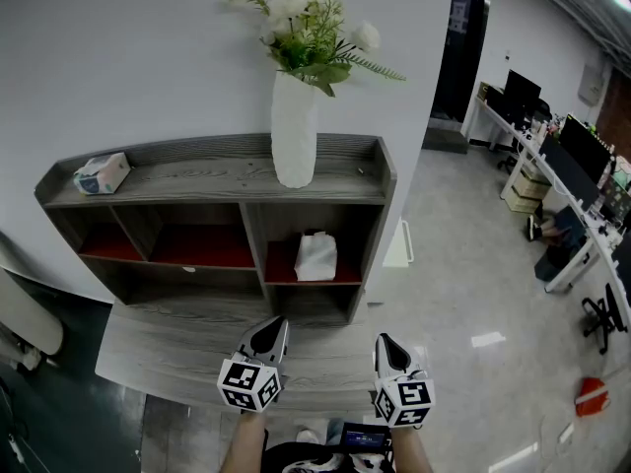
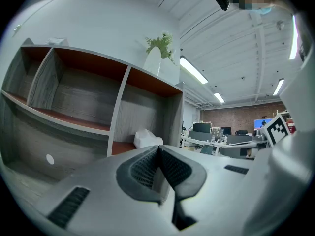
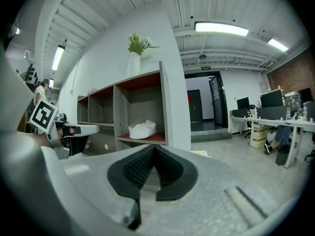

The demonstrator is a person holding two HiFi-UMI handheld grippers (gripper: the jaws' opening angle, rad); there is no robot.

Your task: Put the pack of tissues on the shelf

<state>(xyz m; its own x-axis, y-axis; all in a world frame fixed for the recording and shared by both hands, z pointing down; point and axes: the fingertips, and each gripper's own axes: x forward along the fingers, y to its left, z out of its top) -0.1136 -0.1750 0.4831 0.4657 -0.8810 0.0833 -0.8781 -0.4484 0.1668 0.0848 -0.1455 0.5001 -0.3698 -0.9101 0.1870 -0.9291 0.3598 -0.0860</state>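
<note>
Surface finish check: shelf unit, its contents, the floor and my tooling.

I read the shelf [image 1: 197,177] as matt grey wood-grain board, with smooth red-brown liners [image 1: 202,247] in its compartments. The vase [image 1: 294,131] at top centre looks like white matt ceramic with a faintly rough skin. The pack of tissues [image 1: 315,256] sits in soft, crinkled white wrap. The tissue box [image 1: 102,173] at upper left looks like printed card. The floor [image 1: 463,294] at right is pale and glossy, with bright reflections. The left gripper [image 2: 158,149] and right gripper [image 3: 154,148] have pale grey matt plastic shells, and the pads [image 3: 140,171] are black ribbed rubber.
</note>
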